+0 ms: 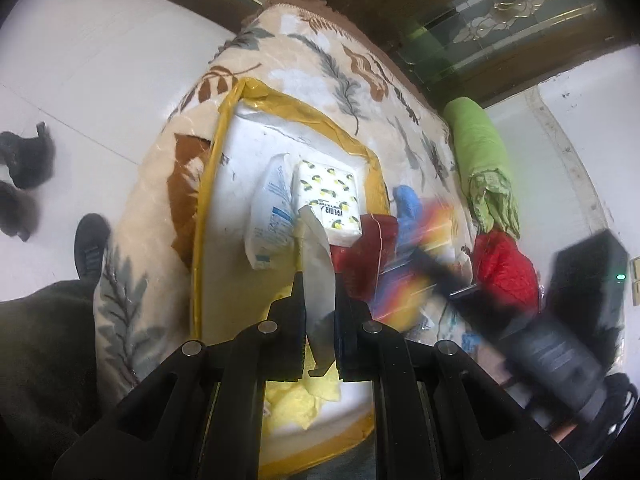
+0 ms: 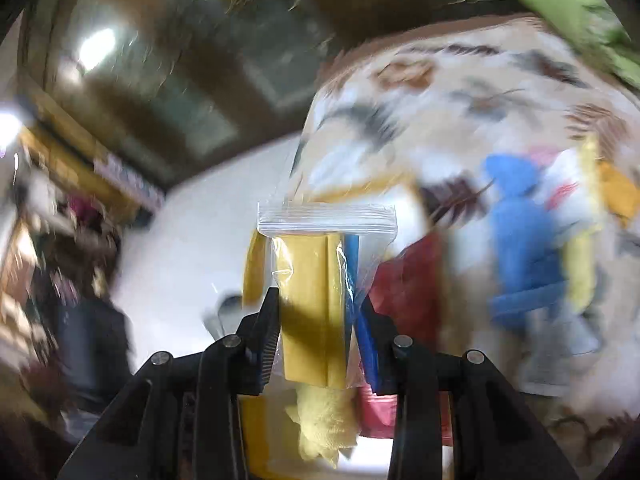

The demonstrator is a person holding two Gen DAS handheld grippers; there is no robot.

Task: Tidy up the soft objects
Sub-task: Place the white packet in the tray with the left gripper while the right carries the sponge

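A white storage bag with a yellow rim point(image 1: 218, 184) lies open on a bed with a leaf-pattern blanket point(image 1: 320, 64). In it are a white pack with blue print point(image 1: 272, 216), a lemon-print tissue pack point(image 1: 328, 196) and a yellow cloth point(image 1: 296, 396). My left gripper point(image 1: 319, 280) is shut on a thin white flap point(image 1: 318, 240) at the bag's near side. My right gripper point(image 2: 319, 298) is shut on a clear zip bag point(image 2: 308, 264) with yellow and blue pieces inside. It hovers over the yellow rim point(image 2: 254, 272), and the view is blurred.
Beside the storage bag lie a dark red piece point(image 1: 360, 256), a blue item point(image 1: 408, 204), a bright red quilted piece point(image 1: 506, 268) and a green roll point(image 1: 480, 140). A person's dark trouser leg point(image 1: 40, 340) and shoe point(image 1: 90, 248) stand at the left on the white floor.
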